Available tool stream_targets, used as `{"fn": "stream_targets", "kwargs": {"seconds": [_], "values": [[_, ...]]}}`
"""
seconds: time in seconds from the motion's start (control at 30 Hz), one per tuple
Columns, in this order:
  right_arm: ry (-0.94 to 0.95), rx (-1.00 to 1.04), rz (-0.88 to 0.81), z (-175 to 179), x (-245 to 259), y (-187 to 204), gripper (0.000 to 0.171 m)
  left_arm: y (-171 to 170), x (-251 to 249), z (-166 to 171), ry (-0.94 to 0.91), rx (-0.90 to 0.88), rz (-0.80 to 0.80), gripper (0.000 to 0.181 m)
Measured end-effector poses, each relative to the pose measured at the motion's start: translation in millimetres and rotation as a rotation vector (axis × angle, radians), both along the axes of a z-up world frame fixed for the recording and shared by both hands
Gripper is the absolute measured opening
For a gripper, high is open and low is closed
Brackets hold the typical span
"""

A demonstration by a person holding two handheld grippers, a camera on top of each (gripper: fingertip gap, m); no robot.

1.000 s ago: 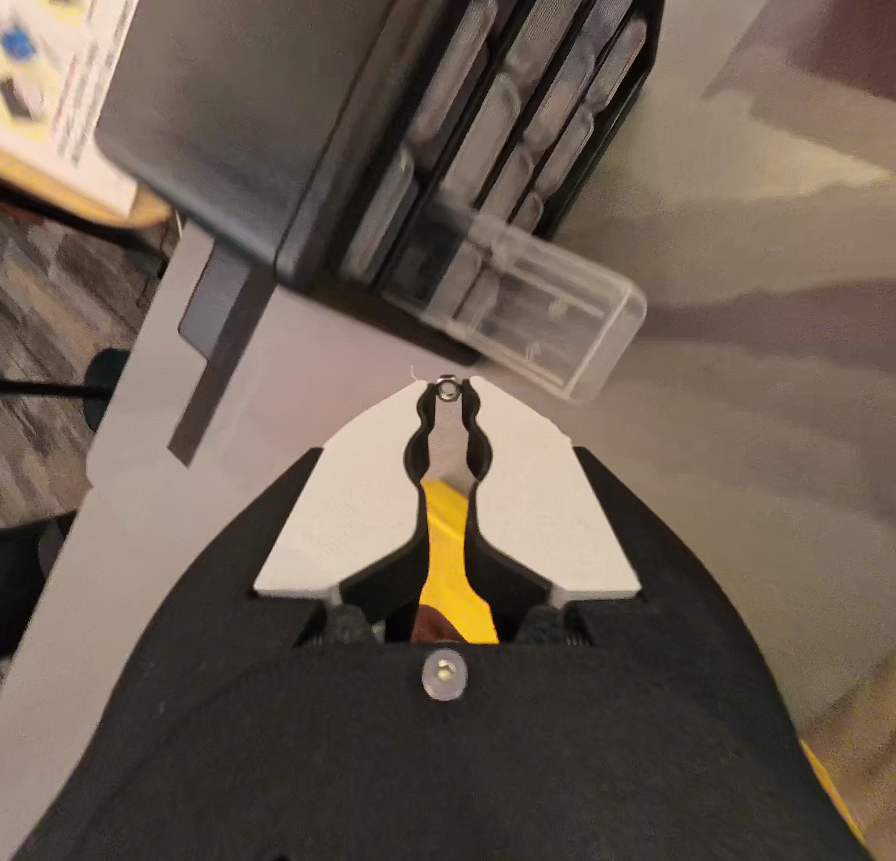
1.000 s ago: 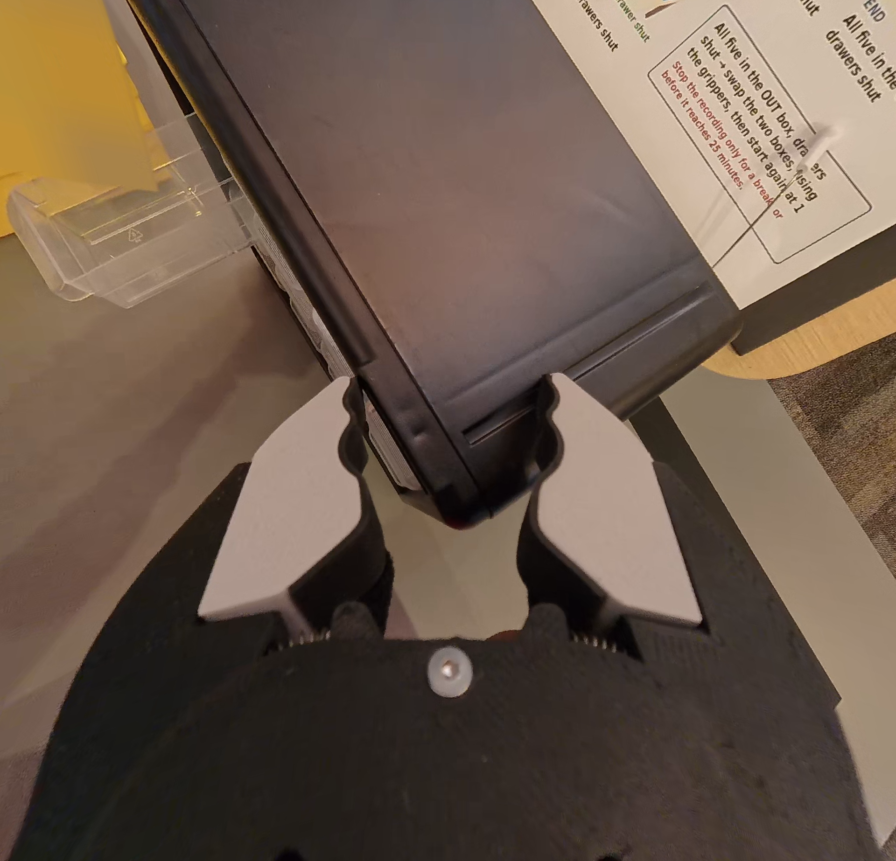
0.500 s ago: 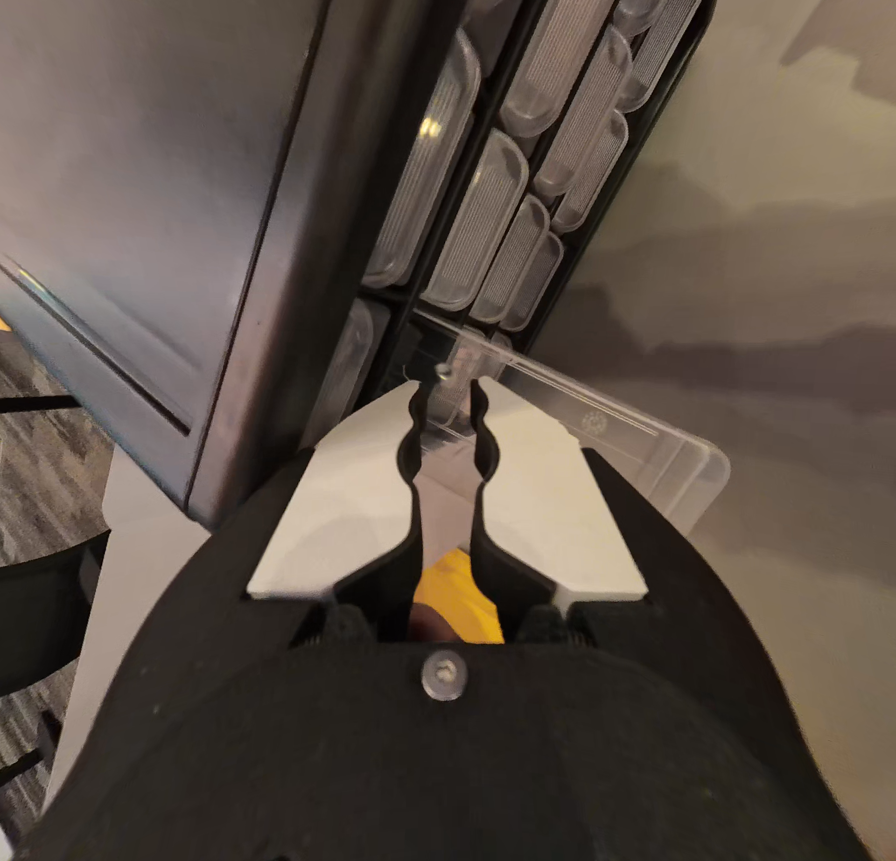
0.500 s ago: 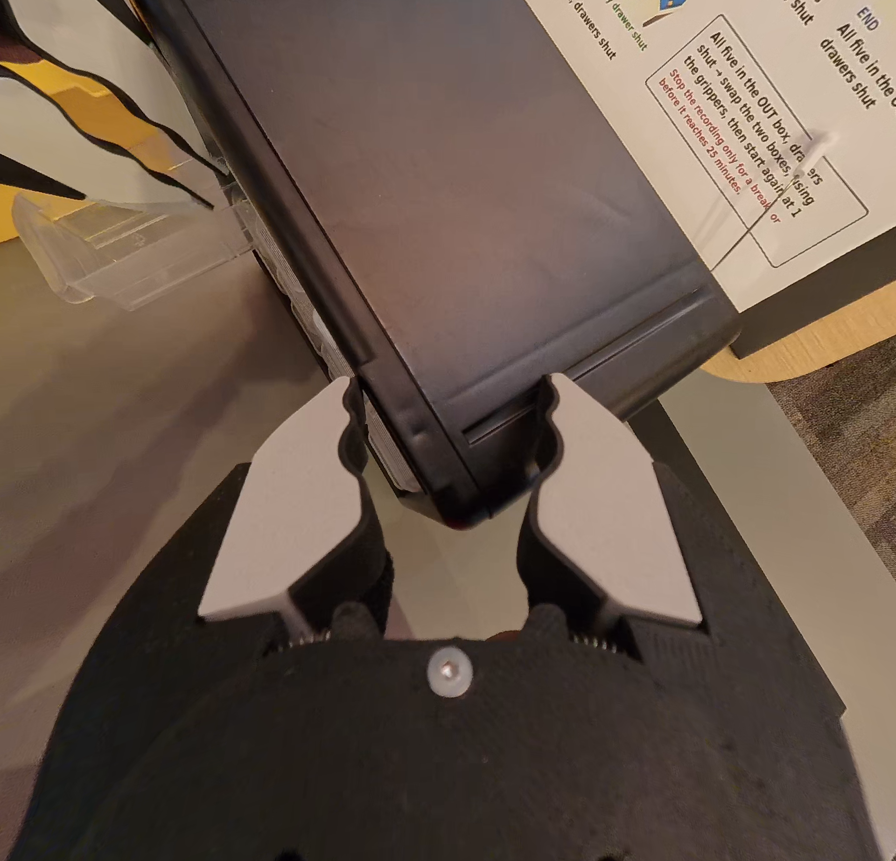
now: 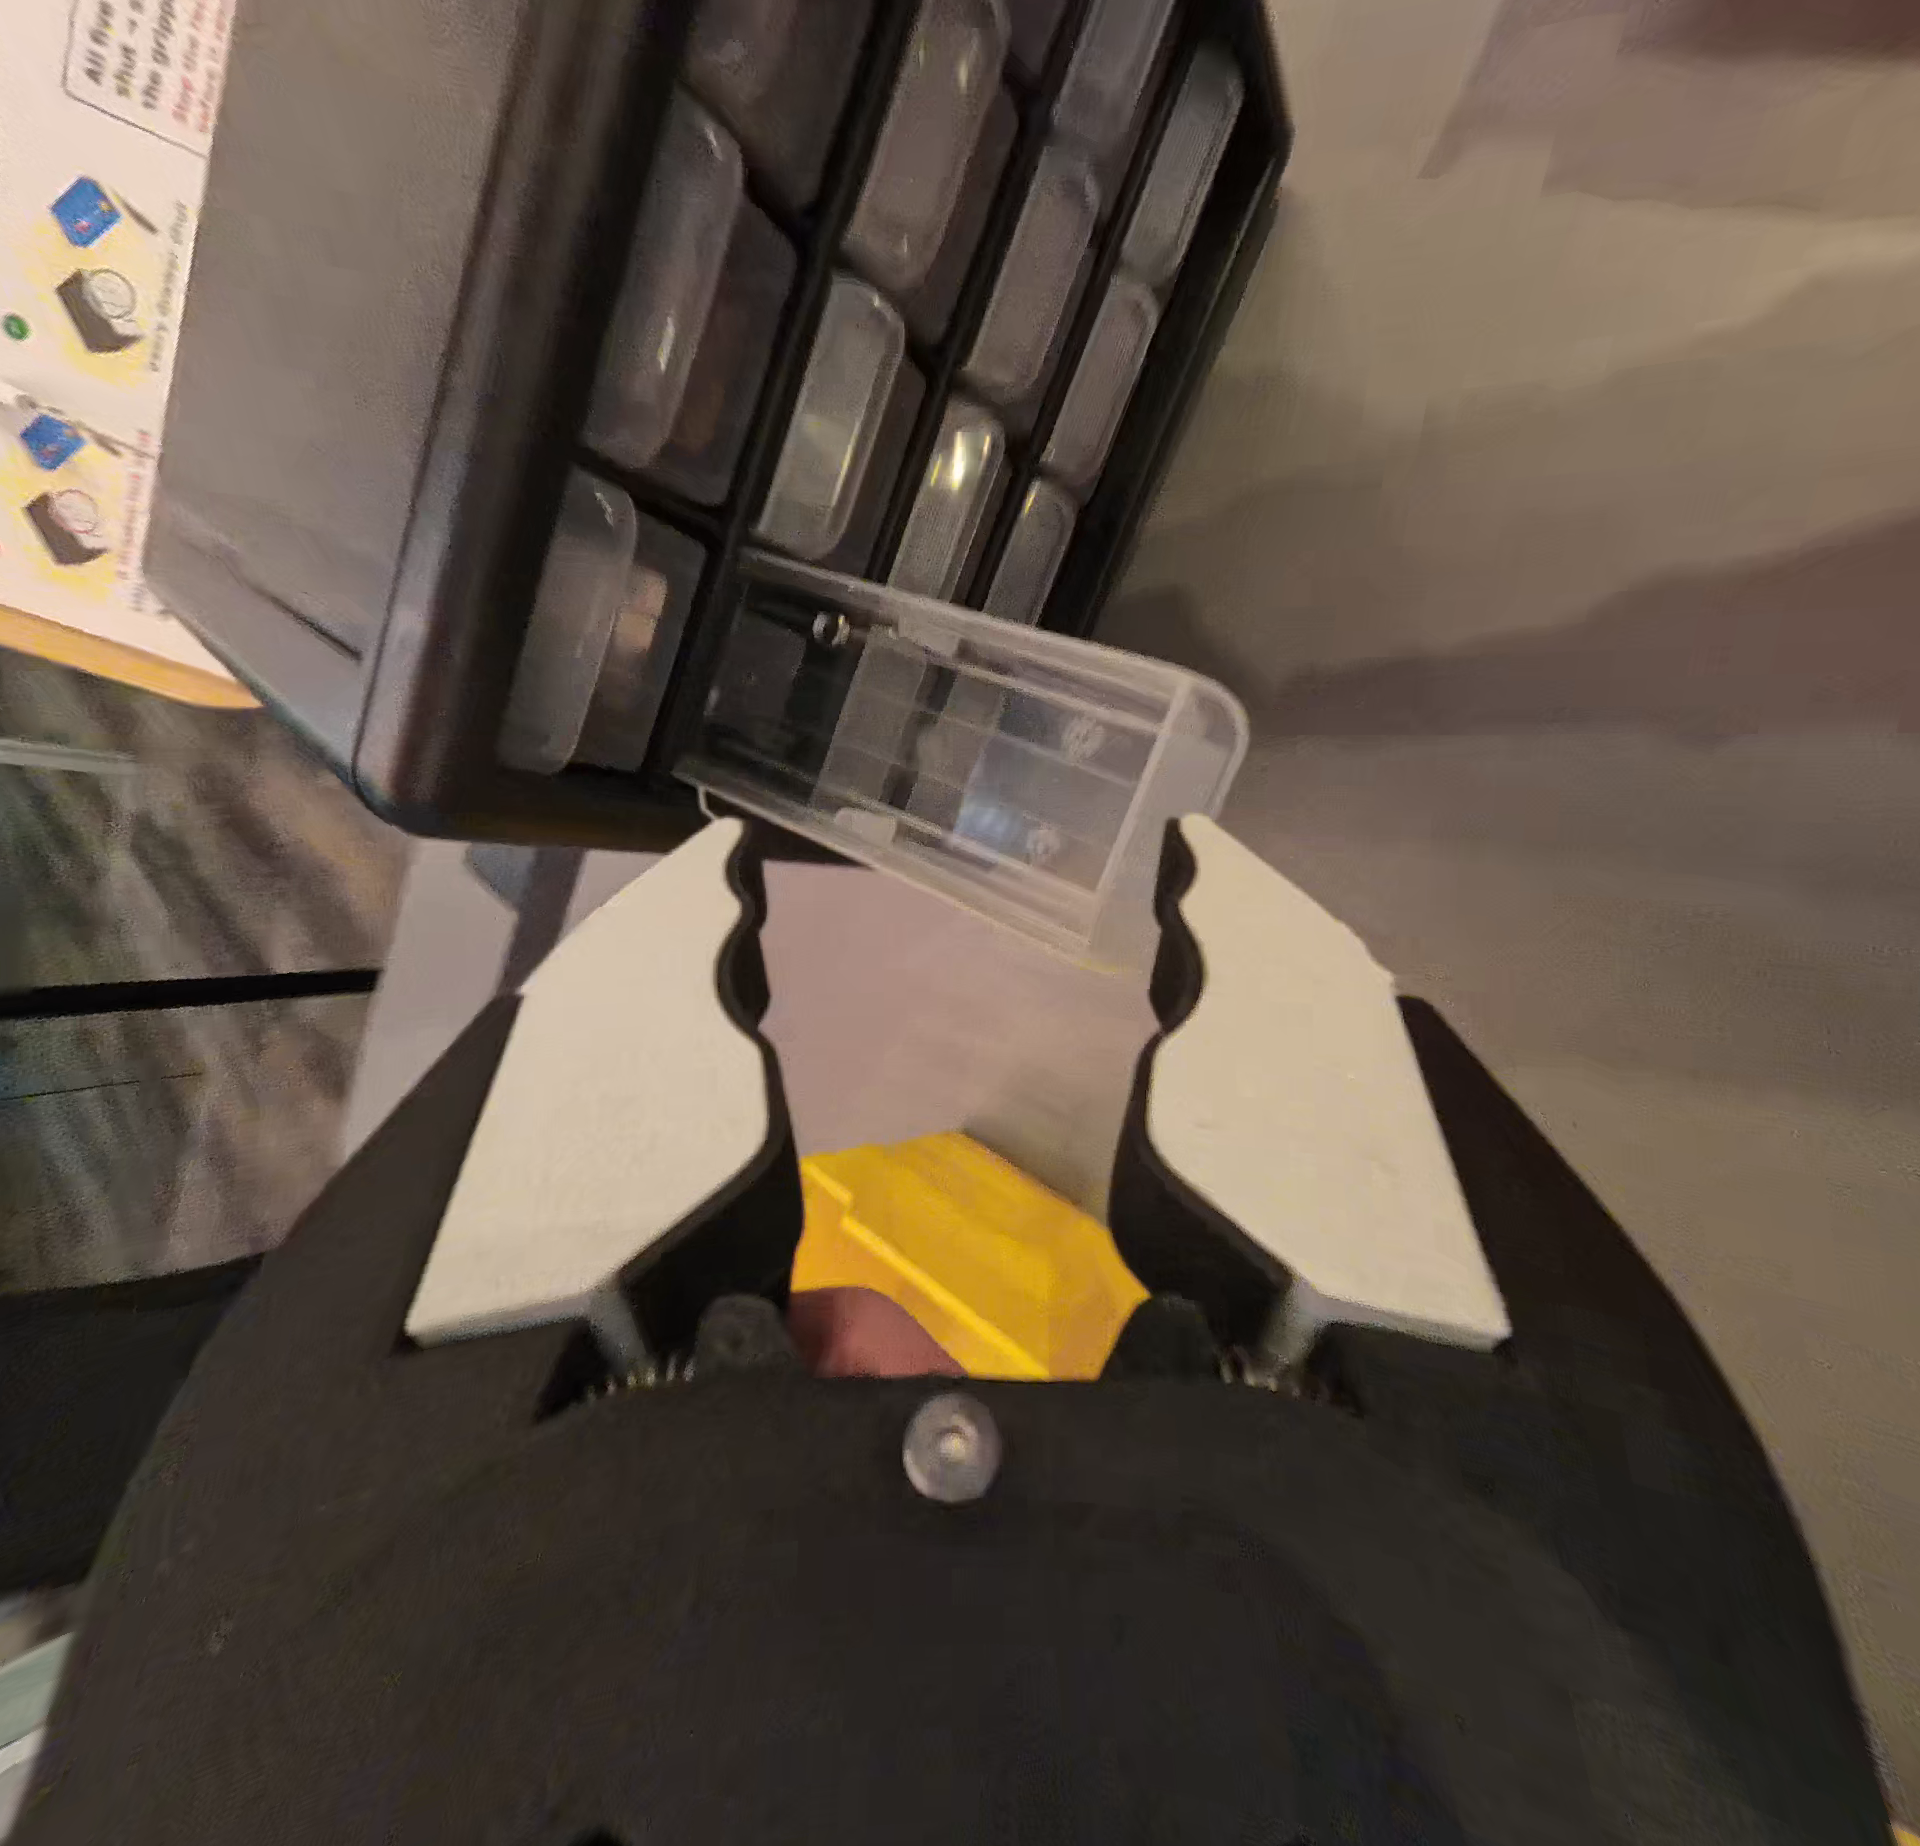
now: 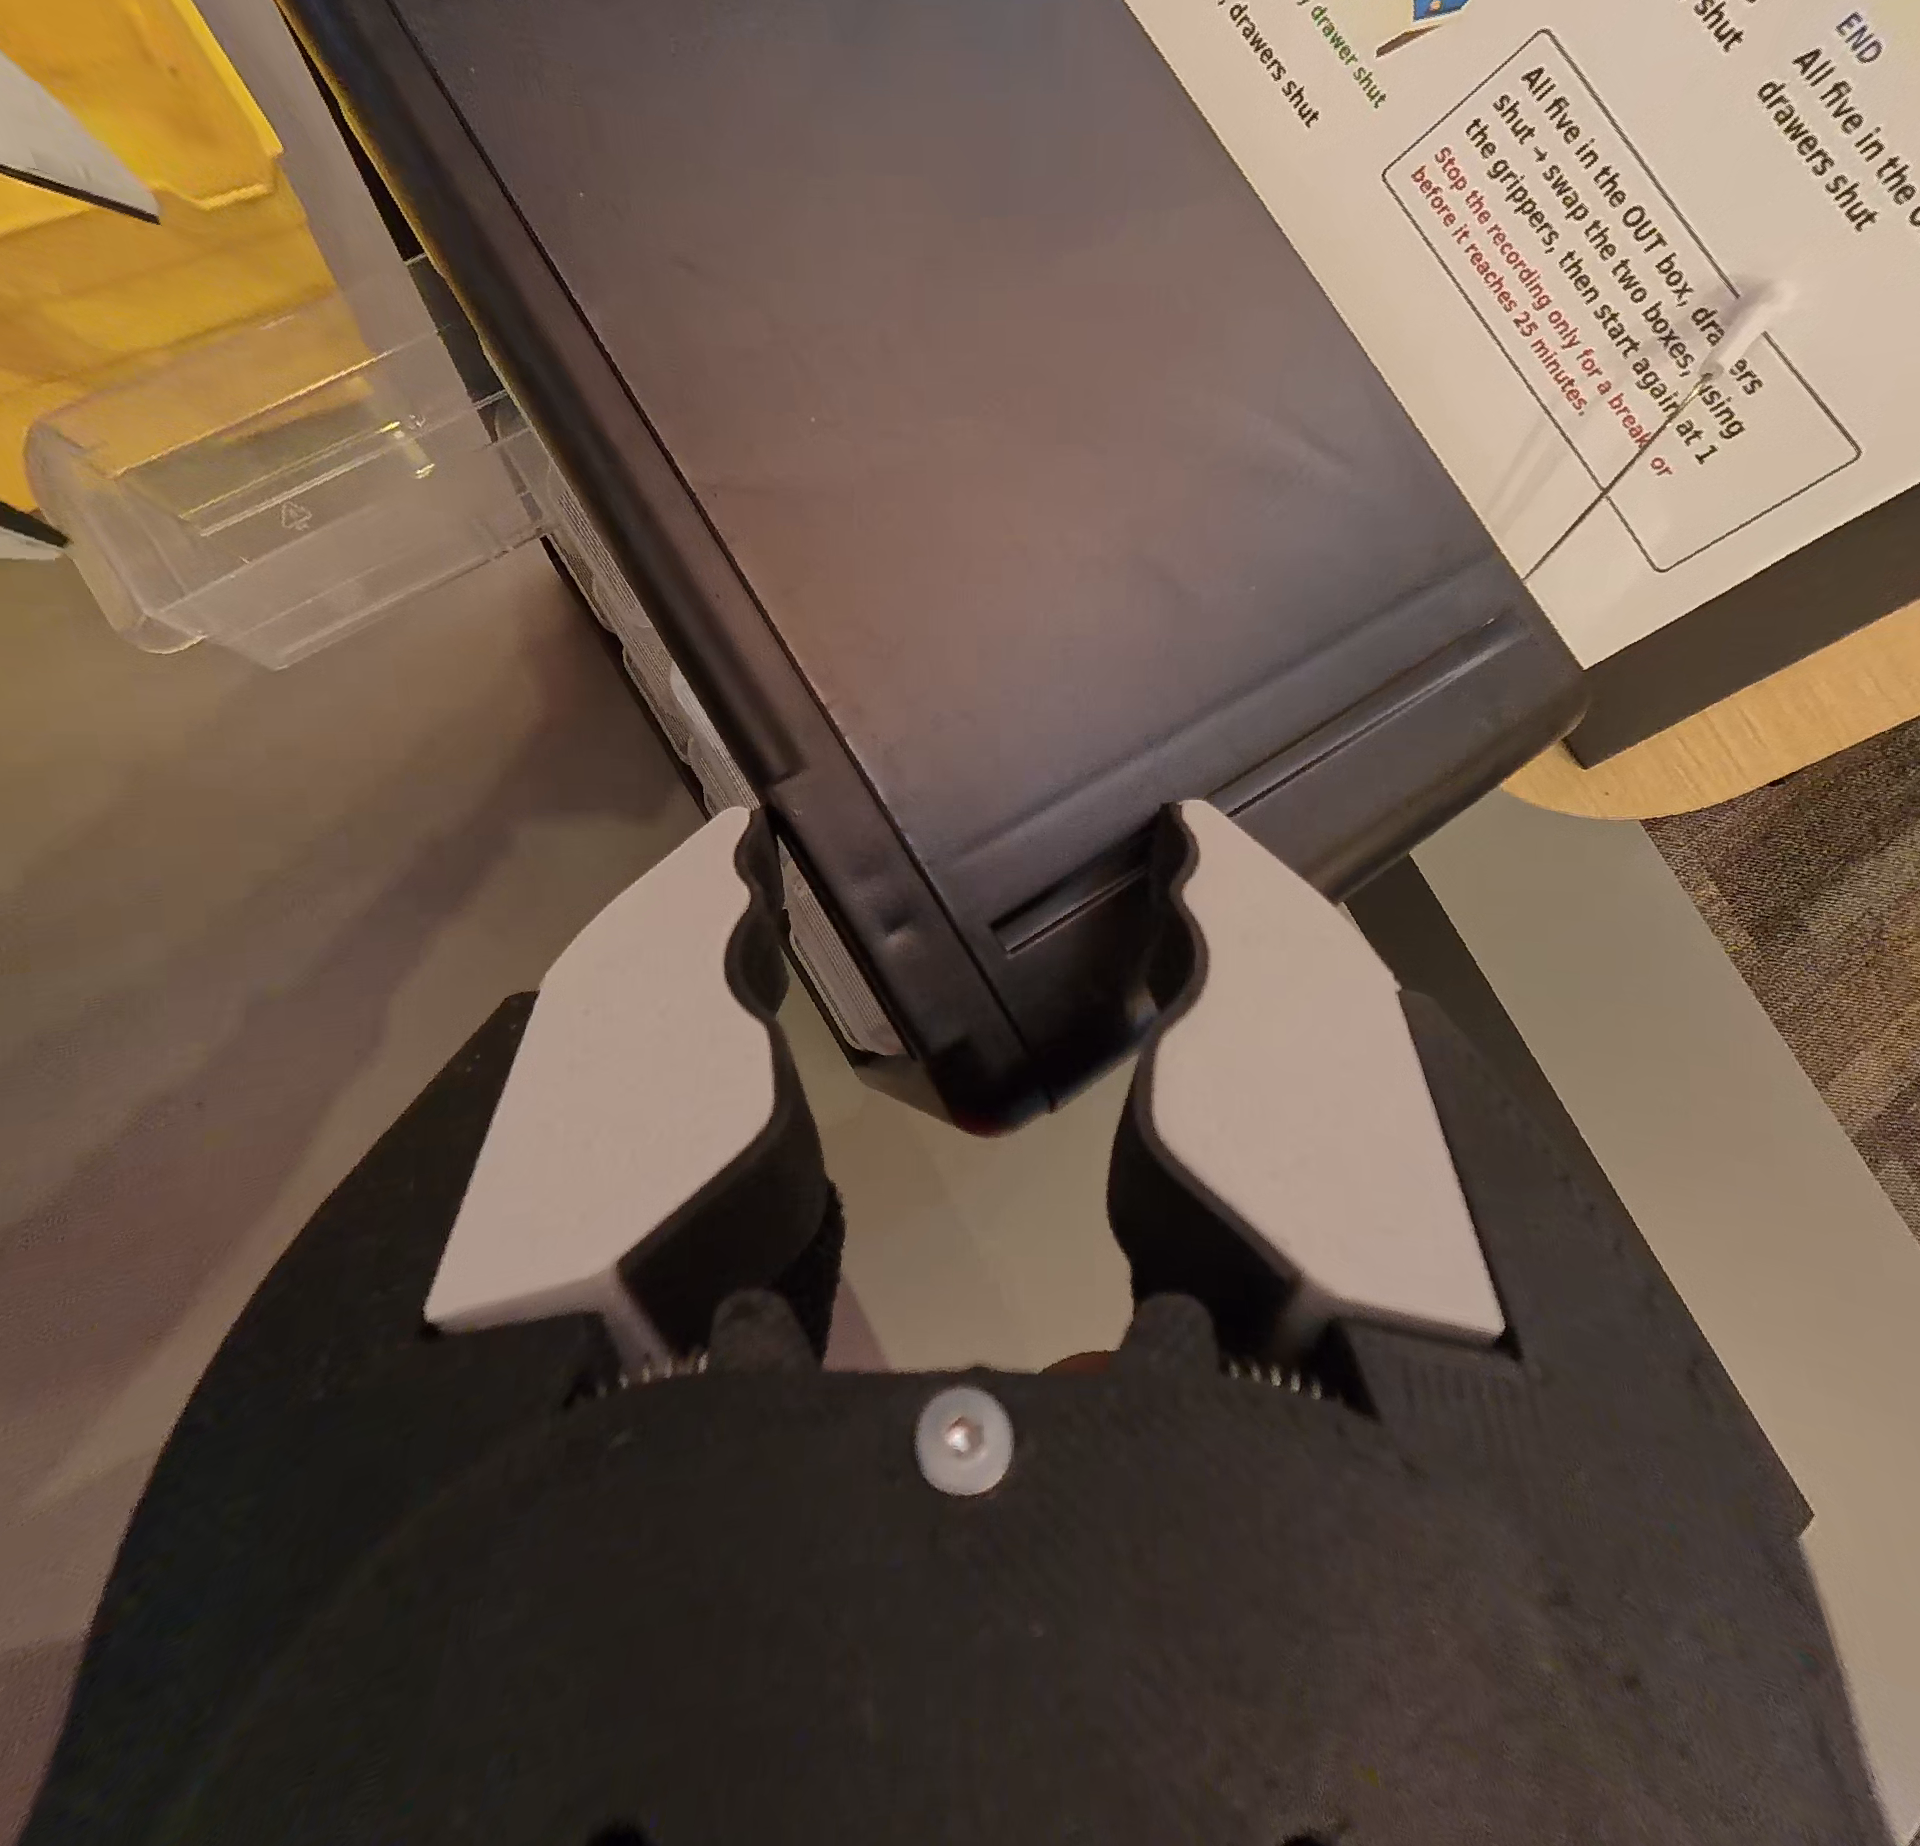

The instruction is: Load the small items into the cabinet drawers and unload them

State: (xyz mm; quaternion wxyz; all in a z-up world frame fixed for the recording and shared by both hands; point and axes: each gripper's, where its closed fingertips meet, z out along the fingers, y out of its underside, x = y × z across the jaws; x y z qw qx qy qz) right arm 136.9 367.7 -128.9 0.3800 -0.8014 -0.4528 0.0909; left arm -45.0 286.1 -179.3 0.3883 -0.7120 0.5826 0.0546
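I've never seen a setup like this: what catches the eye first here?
A black plastic cabinet of small clear drawers fills both views, its corner between the right tongs. One clear plastic drawer juts out, a small metal nut inside, before the open left tongs.

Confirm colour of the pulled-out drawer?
Clear, colourless plastic drawer; shows best in the left wrist view.

surface: grey tabletop (image 6: 260,913) | floor: dark patterned carpet (image 6: 1808,923) | light: warm, dim
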Motion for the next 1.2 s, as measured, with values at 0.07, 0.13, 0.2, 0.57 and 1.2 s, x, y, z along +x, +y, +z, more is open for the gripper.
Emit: {"fn": "stream_targets", "kwargs": {"seconds": [0.07,0.13,0.2,0.57,1.2], "values": [[0.000,-0.001,-0.002,0,0,0,0.071,1,3,0,-0.014,0.041,-0.003,0.080],[0.000,-0.001,-0.005,0,0,0,0.071,6,1,5,-0.018,0.087,0.024,0.085],[-0.003,-0.002,-0.006,0,0,0,0.071,8,4,9,-0.029,0.122,0.021,0.080],[0.000,0.002,-0.001,0,0,0,0.070,5,-5,-7,0.066,0.130,-0.006,0.090],[0.009,0.004,-0.005,0,0,0,0.071,87,-33,-3,-0.115,0.239,0.381,0.084]]}}
